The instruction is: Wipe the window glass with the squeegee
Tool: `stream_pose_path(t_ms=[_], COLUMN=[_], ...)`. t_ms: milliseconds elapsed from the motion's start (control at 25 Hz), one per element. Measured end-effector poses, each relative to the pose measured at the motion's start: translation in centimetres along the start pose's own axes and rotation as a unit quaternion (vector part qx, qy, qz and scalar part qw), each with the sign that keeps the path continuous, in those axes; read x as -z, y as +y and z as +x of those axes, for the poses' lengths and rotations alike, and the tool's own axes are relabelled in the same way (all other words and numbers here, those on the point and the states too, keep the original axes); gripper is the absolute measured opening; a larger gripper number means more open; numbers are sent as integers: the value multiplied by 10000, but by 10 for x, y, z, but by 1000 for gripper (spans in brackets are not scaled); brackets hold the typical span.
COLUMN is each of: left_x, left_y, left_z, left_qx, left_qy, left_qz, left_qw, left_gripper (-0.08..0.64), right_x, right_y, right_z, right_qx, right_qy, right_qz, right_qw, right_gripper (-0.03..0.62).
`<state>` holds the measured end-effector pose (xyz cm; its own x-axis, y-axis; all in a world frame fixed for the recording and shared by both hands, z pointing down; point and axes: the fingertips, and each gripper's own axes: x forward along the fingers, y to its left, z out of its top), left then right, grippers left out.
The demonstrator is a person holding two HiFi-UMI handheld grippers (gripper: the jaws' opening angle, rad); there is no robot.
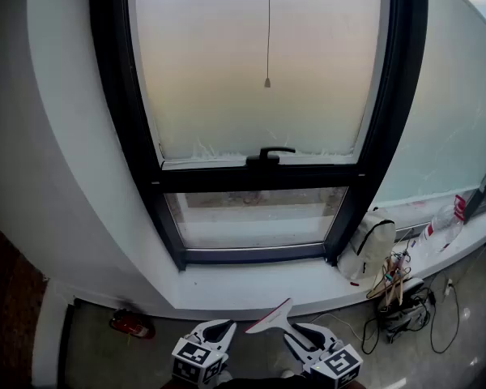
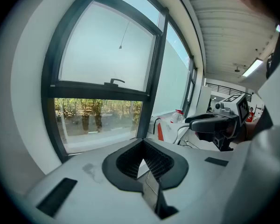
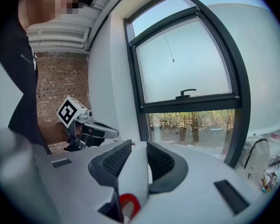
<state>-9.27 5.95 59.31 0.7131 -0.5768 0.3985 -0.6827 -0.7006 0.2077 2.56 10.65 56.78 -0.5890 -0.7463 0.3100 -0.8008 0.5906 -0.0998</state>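
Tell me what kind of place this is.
Likely an office or lab room, indoors beside a big black-framed window. Cues: a white sill holding a bag and loose cables, plus a brick wall.

Daylight comes through the frosted window glass, which glows bright and faintly washed out at twelve o'clock in the head view, while the floor at seven o'clock lies dim. Both gripper views bow the window frame into curves and fade to a black ring at their edges. The squeegee, close to the lens at six o'clock, looks soft.
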Motion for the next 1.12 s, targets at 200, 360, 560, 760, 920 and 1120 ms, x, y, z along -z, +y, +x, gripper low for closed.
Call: stream_pose_path(t_ms=[200, 360, 560, 760, 920, 1120], left_x=[5, 4, 6, 6, 7, 7], left_y=[-1, 0, -6, -8, -15, -29], left_z=[1, 0, 1, 4, 7, 16], left_qx=[74, 37, 91, 66, 62, 60], left_qy=[10, 11, 32, 59, 120, 125], left_qz=[-28, -28, -23, 3, 35, -15], left_qw=[10000, 10000, 10000, 10000, 9999, 9999], left_gripper=[0, 0, 0, 0, 0, 0], right_x=[-1, 1, -4, 0, -2, 1], right_y=[-2, -2, -5, -13, -14, -21], right_z=[-1, -2, -6, -8, -14, -26], right_qx=[10, 11, 1, 127, 24, -56], right_qy=[-13, 128, -142, -57, -147, -65], right_qz=[-50, -47, 317, 266, 256, 271], right_qw=[10000, 9999, 9994, 9995, 9996, 9996], right_gripper=[95, 94, 95, 95, 95, 95])
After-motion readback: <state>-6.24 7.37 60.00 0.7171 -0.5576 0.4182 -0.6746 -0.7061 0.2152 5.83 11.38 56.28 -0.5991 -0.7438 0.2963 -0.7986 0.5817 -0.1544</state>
